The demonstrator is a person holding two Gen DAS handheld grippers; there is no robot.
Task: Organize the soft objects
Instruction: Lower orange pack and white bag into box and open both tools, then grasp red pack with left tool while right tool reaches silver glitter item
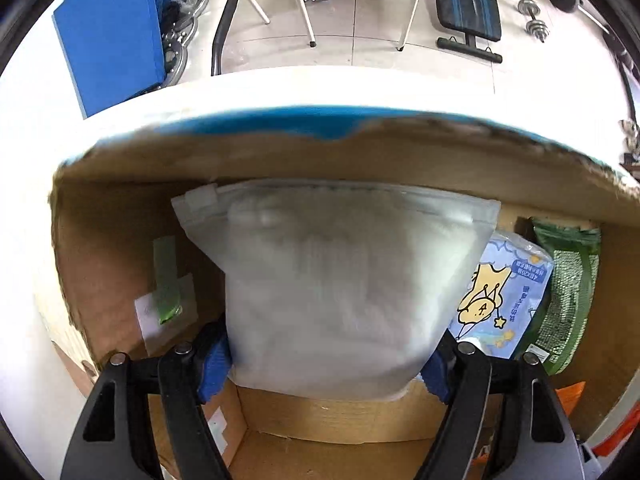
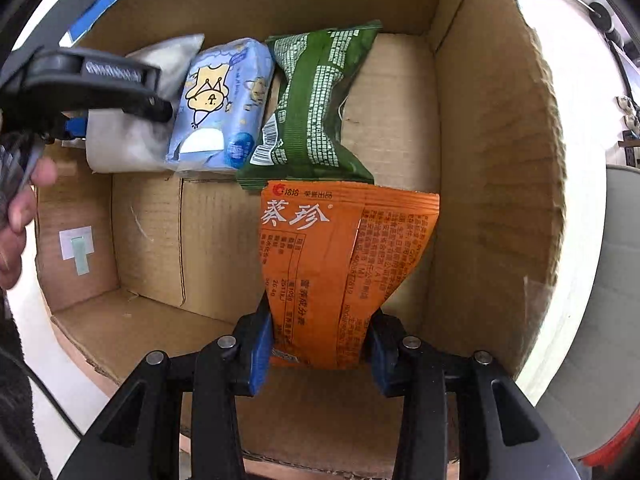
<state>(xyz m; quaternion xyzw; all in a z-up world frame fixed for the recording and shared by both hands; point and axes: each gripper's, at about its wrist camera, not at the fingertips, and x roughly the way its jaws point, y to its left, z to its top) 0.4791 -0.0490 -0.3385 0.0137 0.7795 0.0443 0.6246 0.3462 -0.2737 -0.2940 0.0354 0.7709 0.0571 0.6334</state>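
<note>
- gym floor with dumbbells (image 1: 534, 16) lies beyond a white bench (image 1: 280, 88); on it stands an open box (image 2: 496, 128).
- left hand-held gripper (image 1: 326, 364) is clenched on a white pouch (image 1: 332, 280), low in the box beside the blue pack (image 2: 220, 104) and green bag (image 2: 316, 100).
- right hand-held gripper (image 2: 320, 344) is clenched on the orange bag (image 2: 340, 248), above the box floor.
- risk: the pouch bulges between the pads and may slip; either load could knock the packed row.
- hidden: pouch contents blurred; box corners cut off.

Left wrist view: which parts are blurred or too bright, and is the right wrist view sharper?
Left wrist view: the white pouch in the left tongs is smeared, the table glares white. Right wrist view: print on the orange packet is sharp; box wall bows.
</note>
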